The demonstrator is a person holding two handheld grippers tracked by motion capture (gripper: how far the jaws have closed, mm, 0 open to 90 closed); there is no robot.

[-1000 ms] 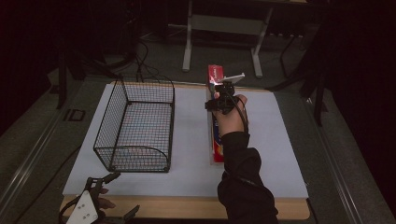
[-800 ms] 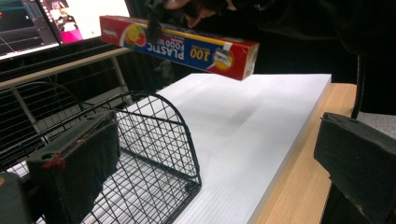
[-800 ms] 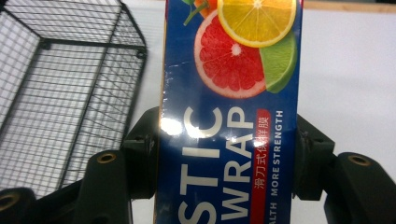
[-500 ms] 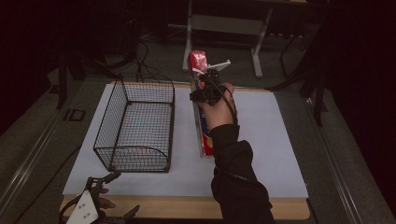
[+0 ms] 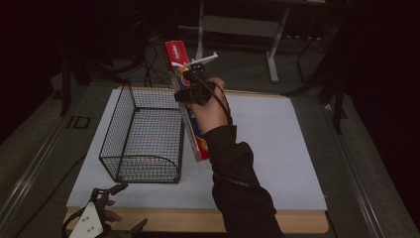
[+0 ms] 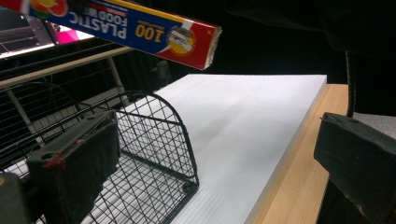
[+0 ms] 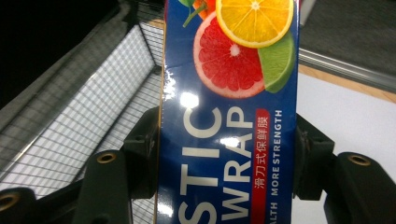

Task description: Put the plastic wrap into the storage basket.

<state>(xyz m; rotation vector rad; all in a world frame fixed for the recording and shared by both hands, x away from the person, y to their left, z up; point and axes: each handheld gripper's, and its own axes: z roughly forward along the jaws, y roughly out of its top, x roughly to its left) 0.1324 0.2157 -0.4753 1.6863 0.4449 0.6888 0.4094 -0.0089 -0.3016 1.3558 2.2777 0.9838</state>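
Note:
A long blue and red plastic wrap box (image 5: 199,144) hangs in the air, tilted, its far end raised. My right gripper (image 5: 190,94) is shut on its middle. In the right gripper view the two pads (image 7: 142,149) press on both long sides of the box (image 7: 229,93). The box's lower end is just beside the right wall of a black wire basket (image 5: 143,134). My left gripper (image 5: 132,207) rests at the table's near left corner, open, with nothing between its jaws. In the left gripper view the basket (image 6: 159,140) is close ahead and the box (image 6: 135,25) is overhead.
A white board (image 5: 277,148) covers the wooden table, whose bare strip (image 6: 289,177) runs along the near edge. The person's dark sleeve (image 5: 237,183) reaches across the board's middle. A metal stand (image 5: 237,25) is beyond the far edge.
The right gripper has lifted the box off the board and carried it left, toward the basket, with its far end rising. The left gripper has stayed put.

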